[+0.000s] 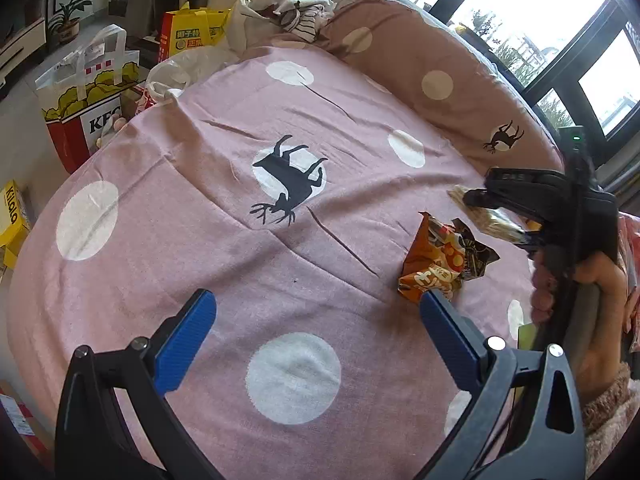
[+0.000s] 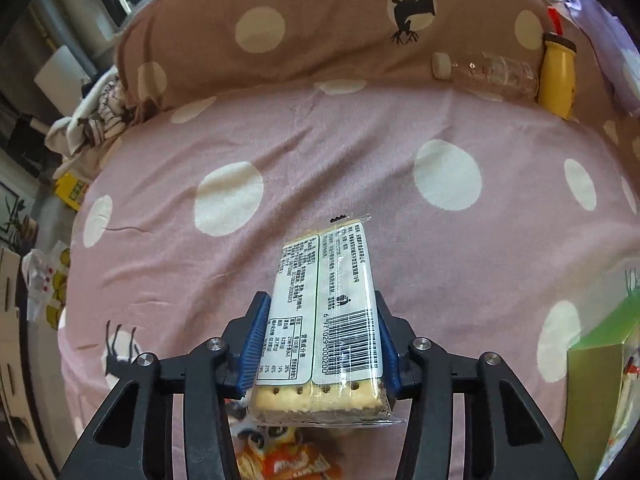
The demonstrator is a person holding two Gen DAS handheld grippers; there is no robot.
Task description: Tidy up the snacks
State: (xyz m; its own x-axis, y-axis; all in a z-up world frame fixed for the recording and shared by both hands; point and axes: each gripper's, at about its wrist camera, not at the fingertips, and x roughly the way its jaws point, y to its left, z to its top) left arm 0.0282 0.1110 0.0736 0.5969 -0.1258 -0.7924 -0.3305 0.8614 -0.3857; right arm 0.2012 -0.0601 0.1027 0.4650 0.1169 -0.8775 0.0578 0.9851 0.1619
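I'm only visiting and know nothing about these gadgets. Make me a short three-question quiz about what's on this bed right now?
1. True or false: the right gripper is shut on the cracker packet.
2. Which lies nearest the left gripper? A) clear bottle B) orange snack bag C) KFC bag
3. Fill in: the left gripper's blue fingers stand ____, with nothing between them.

Key: 1 true; 2 B; 3 open.
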